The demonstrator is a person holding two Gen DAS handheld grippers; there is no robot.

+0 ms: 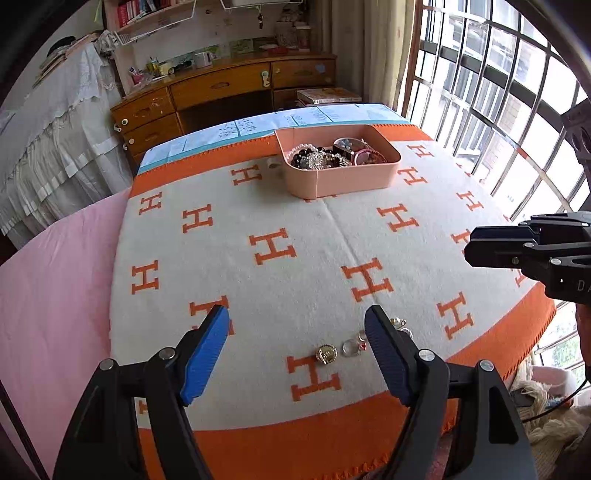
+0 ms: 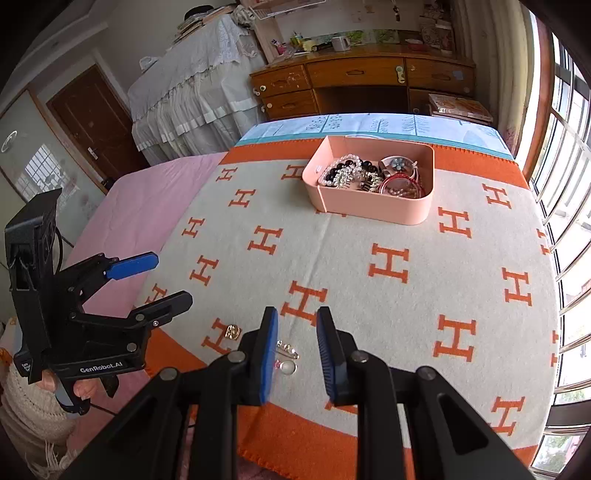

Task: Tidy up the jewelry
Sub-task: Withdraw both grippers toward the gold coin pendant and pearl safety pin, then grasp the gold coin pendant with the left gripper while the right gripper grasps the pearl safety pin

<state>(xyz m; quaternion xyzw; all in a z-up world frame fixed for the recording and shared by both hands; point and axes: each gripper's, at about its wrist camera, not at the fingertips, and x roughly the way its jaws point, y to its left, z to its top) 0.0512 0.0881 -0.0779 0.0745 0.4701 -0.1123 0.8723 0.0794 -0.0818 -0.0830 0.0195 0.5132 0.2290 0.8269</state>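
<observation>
Wooden desk (image 2: 364, 83) at far wall, shelf (image 1: 147, 14) above. White lace-covered furniture (image 2: 192, 81) left. Brown door (image 2: 98, 122). Barred window (image 1: 498, 92) right, bright daylight.

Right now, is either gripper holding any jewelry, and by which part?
Nothing is held. The left gripper stands open above the loose pieces on the blanket; the right gripper has a bare gap between its pads.

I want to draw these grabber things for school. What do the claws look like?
Both claws are black plastic with two long fingers, blue ribbed pads inside and round silver screws at the joints. The left claw has white writing, "GenRobot.AI", a boxy black top and a thin black cable. The right claw looks the same.
</observation>
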